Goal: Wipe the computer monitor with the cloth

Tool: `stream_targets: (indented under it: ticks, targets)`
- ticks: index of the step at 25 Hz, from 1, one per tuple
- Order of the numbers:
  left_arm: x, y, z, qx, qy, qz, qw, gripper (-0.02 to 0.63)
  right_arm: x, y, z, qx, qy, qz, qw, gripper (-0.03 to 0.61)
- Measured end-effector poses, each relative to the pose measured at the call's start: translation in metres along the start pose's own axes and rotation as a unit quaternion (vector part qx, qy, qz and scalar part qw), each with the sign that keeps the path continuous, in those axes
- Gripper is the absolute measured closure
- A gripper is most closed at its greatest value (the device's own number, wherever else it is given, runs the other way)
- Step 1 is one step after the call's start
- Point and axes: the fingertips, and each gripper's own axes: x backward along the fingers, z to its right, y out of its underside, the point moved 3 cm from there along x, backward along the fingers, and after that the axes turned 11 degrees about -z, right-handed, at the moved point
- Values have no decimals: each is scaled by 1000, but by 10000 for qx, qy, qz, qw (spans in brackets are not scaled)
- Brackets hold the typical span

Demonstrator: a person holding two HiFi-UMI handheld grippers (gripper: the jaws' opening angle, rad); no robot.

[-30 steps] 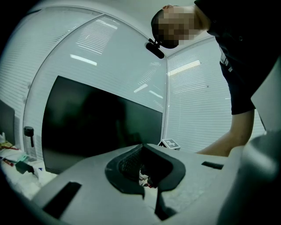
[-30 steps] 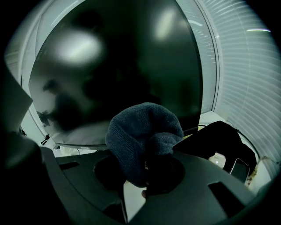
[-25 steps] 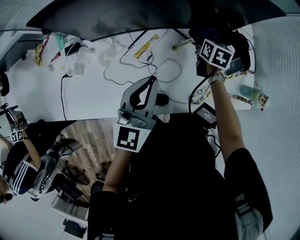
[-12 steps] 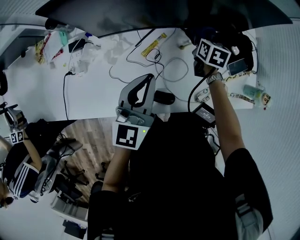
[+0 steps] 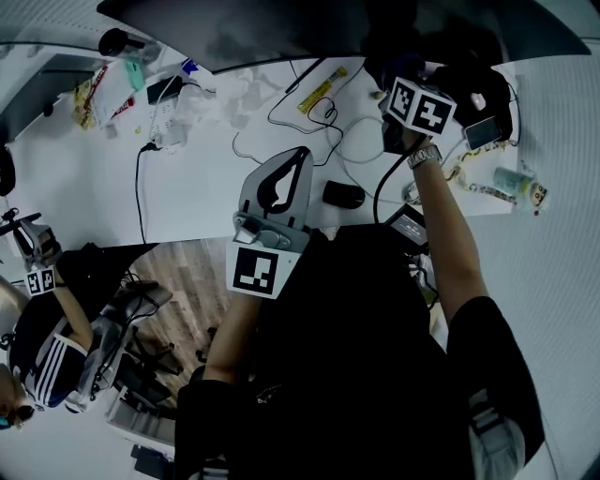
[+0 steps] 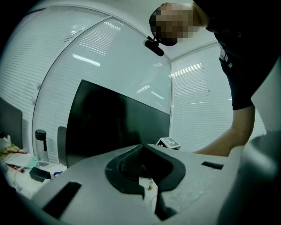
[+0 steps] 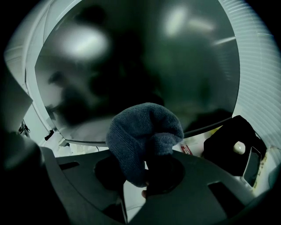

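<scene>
The dark computer monitor (image 5: 281,28) spans the top of the head view and fills the right gripper view (image 7: 131,66). My right gripper (image 7: 147,173) is shut on a dark blue-grey knitted cloth (image 7: 140,132) that bulges above the jaws, close to the screen's lower part. In the head view its marker cube (image 5: 419,103) sits under the monitor's edge, and the jaw tips are hidden. My left gripper (image 5: 296,157) hangs back over the desk's front edge, shut with nothing in it. From the left gripper (image 6: 141,147) I see the monitor (image 6: 109,118) at an angle.
The white desk (image 5: 206,187) carries loose cables, a black mouse (image 5: 343,195), a power brick (image 5: 411,223), a phone (image 5: 483,131) and snack packets (image 5: 94,89). A black pouch (image 7: 232,140) lies at the right. Another person (image 5: 47,347) sits at the lower left.
My right gripper with the cloth has edged a little left and up under the monitor. The desk has slid rightward in the head view. The left gripper has barely moved.
</scene>
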Motion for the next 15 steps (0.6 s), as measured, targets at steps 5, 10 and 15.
stream_targets:
  ticks: [5, 10, 15]
  targets:
    - [10, 1, -16, -19, 72, -1, 10000, 607, -3, 2, -22, -7, -20, 27, 10000, 508]
    - [22, 2, -32, -73, 110, 7, 9999, 607, -7, 5, -47, -7, -56, 51, 10000, 508]
    - [37, 6, -46, -34, 89, -20, 10000, 607, -11, 7, -71, 10, -103, 74, 9999, 508]
